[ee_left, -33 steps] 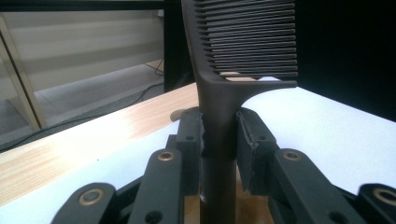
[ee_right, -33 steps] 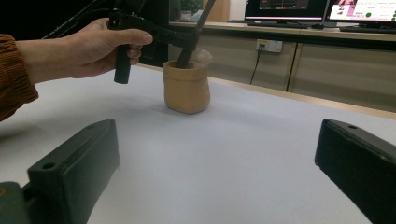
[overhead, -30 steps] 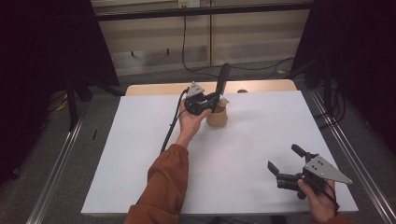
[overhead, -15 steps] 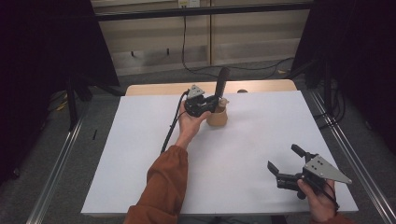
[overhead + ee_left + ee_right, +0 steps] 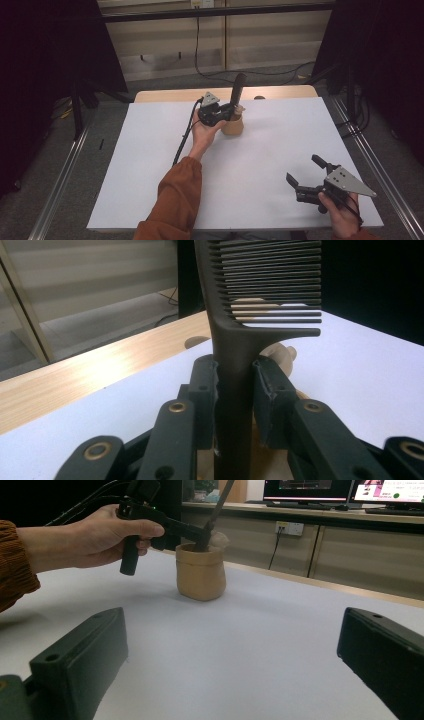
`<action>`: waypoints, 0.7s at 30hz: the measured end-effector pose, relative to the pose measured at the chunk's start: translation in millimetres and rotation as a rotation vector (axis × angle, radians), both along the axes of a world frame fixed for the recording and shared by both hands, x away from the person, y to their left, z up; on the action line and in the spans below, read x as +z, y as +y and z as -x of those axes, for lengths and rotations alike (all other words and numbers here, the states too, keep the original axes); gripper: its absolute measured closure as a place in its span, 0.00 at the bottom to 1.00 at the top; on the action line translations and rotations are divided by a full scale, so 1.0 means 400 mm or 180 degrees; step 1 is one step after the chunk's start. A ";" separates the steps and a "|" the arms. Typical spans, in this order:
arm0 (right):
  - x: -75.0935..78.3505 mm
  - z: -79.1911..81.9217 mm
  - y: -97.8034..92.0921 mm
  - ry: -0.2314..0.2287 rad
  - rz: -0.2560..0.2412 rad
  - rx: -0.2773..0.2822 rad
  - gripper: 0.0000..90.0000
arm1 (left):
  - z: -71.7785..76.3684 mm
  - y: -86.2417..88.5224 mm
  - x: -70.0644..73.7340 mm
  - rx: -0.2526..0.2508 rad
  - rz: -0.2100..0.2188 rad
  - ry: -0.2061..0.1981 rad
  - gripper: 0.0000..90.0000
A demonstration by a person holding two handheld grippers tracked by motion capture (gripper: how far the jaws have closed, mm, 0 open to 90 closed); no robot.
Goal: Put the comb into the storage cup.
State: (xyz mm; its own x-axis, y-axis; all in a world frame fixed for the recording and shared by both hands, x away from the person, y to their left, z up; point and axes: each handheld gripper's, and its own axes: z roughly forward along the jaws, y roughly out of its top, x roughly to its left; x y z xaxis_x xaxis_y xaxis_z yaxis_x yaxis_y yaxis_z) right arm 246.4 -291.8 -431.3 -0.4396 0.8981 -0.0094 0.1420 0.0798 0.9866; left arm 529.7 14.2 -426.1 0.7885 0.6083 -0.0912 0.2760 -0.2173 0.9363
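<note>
Comb [image 5: 235,365] stands near upright over the tan pot [image 5: 233,125], its handle running down into the pot's mouth and its teeth above. The left gripper [image 5: 222,113], just beside the pot, is clamped on that handle. The right gripper [image 5: 304,176], well apart from the pot, hangs wide open and empty.

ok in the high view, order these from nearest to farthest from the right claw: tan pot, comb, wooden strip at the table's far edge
1. Tan pot, up and to the left of the right claw, on the white table.
2. Comb, standing in the pot, held by the left claw.
3. Wooden strip, along the far edge.
</note>
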 end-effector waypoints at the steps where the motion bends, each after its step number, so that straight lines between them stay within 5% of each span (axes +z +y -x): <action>1: 0.000 0.000 0.000 0.0001 -0.0003 0.0005 0.00 | 0.000 -0.001 0.000 0.0000 -0.0005 0.0007 0.81; 21: -0.001 -0.001 0.001 0.0000 0.0010 0.0000 0.00 | -0.006 0.003 0.005 -0.0015 -0.0040 0.0010 0.76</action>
